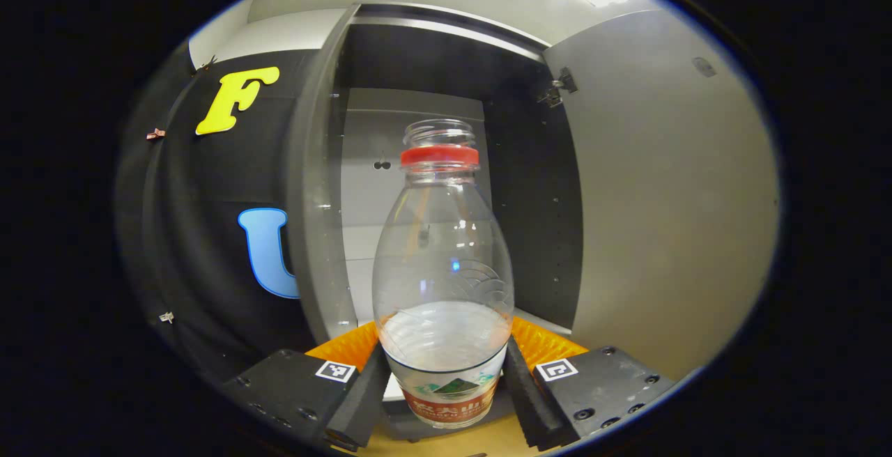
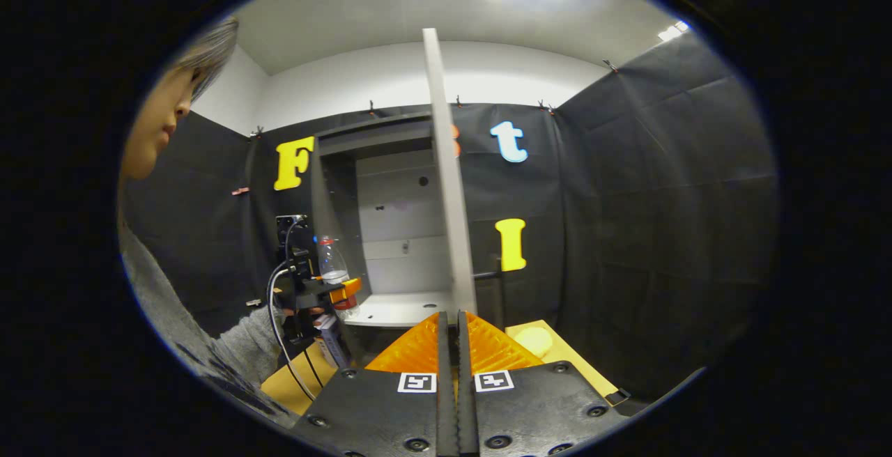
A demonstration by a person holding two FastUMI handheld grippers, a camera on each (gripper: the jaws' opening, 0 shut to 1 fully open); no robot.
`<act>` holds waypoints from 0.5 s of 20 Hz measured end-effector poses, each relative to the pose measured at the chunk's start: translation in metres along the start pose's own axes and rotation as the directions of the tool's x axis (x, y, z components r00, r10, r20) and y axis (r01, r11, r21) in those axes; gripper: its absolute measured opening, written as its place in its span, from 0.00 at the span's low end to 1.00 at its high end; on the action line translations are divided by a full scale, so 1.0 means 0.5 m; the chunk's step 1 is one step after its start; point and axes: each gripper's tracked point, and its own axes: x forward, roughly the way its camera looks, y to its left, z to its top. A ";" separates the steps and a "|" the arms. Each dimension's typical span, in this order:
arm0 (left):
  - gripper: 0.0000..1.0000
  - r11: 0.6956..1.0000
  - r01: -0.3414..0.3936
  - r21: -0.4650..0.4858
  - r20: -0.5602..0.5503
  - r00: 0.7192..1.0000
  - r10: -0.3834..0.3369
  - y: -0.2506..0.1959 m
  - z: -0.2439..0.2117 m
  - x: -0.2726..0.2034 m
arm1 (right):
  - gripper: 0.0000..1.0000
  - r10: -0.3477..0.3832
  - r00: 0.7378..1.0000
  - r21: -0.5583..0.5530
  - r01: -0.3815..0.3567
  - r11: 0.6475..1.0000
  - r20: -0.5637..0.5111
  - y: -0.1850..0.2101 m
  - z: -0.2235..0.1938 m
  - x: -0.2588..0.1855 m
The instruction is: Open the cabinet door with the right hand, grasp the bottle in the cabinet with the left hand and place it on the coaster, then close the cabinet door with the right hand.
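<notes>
Cabinet: open, frame centre.
Bottle: partly filled, clamped in my left gripper.
My right gripper: fingers together on door edge.

left gripper view close at cabinet; right gripper view farther, facing it

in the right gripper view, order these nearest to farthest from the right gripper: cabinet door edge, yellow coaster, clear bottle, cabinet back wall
1. Grey cabinet door: edge-on between the right gripper's fingers, dead centre.
2. Round yellow coaster: on the tan tabletop, just right.
3. Clear plastic bottle with red neck ring: left, held in the left gripper.
4. Pale cabinet back wall: behind everything.
</notes>
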 end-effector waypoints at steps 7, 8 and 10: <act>0.80 0.998 -0.052 0.038 -0.001 0.999 0.052 0.075 -0.062 -0.169 | 0.55 0.137 0.988 -0.027 -0.135 0.990 0.065 0.181 -0.021 0.087; 0.78 0.997 -0.062 0.044 0.006 0.998 0.062 0.083 -0.074 -0.189 | 0.55 0.127 0.990 -0.060 -0.124 0.991 0.062 0.188 -0.032 0.114; 0.79 0.995 -0.081 0.050 0.025 0.996 0.080 0.084 -0.098 -0.230 | 0.57 0.117 0.992 -0.131 -0.109 0.985 0.054 0.212 -0.066 0.155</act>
